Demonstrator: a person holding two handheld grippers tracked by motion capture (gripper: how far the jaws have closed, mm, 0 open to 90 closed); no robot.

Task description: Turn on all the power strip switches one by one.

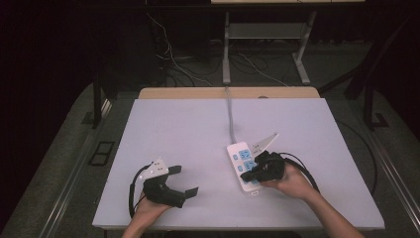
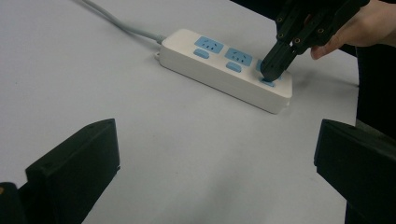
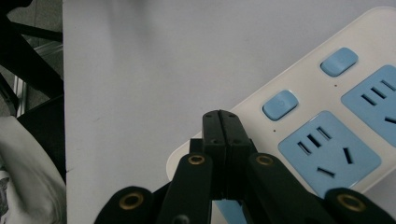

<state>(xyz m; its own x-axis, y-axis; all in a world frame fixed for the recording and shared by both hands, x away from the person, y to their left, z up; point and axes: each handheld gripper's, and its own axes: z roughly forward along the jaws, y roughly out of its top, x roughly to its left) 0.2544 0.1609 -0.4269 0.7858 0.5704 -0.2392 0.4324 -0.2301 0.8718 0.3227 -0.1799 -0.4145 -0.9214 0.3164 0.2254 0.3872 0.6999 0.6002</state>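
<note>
the white power strip (image 1: 243, 166) lay on the desk (image 1: 188, 134), its grey cable (image 1: 231, 114) running away from the person. the right claw (image 2: 271, 72) was clenched, jaws pressed flat together with nothing between them, its tip down on a small blue switch (image 2: 268, 83) at the strip's near end. well to the left of the strip, the left claw (image 1: 185, 181) rested released, jaws spread wide and empty.

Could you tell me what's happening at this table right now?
A person is working a white power strip with handheld grippers. The right gripper, jaws shut, presses its tip on the blue switch button at the strip's cable-free end. The left gripper waits open on the table, apart from the strip.
</note>
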